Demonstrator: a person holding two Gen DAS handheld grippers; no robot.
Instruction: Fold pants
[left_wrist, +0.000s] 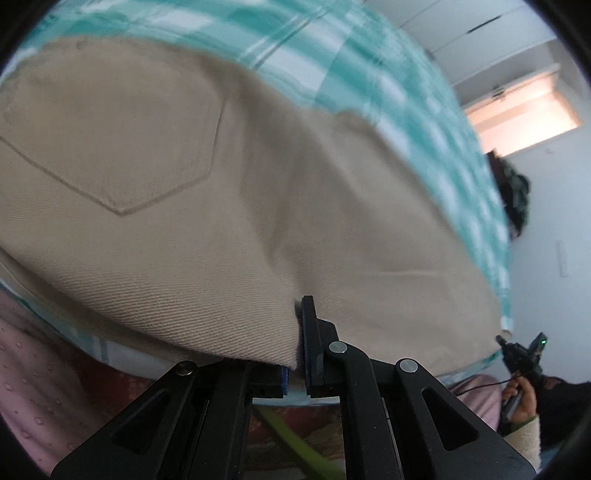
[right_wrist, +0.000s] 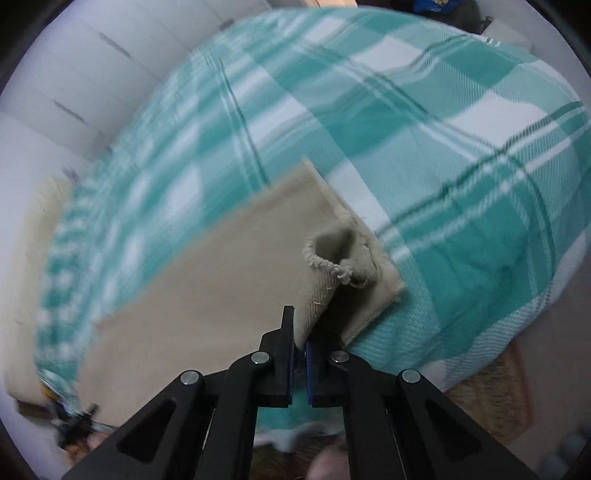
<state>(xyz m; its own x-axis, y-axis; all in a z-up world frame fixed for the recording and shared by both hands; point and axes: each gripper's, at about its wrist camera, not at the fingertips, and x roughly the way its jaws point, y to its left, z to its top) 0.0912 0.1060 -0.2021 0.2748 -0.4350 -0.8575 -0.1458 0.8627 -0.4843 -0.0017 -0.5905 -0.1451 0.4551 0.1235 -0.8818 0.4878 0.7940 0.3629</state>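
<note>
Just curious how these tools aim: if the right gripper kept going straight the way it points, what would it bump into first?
The right gripper is already clamped on the beige pants, so it would push into that cloth first, probably toward the frayed leg hem; depth is unclear.

Left gripper (left_wrist: 295, 332) and right gripper (right_wrist: 300, 332): both clamped on pants (left_wrist: 207, 206) fabric edges.
</note>
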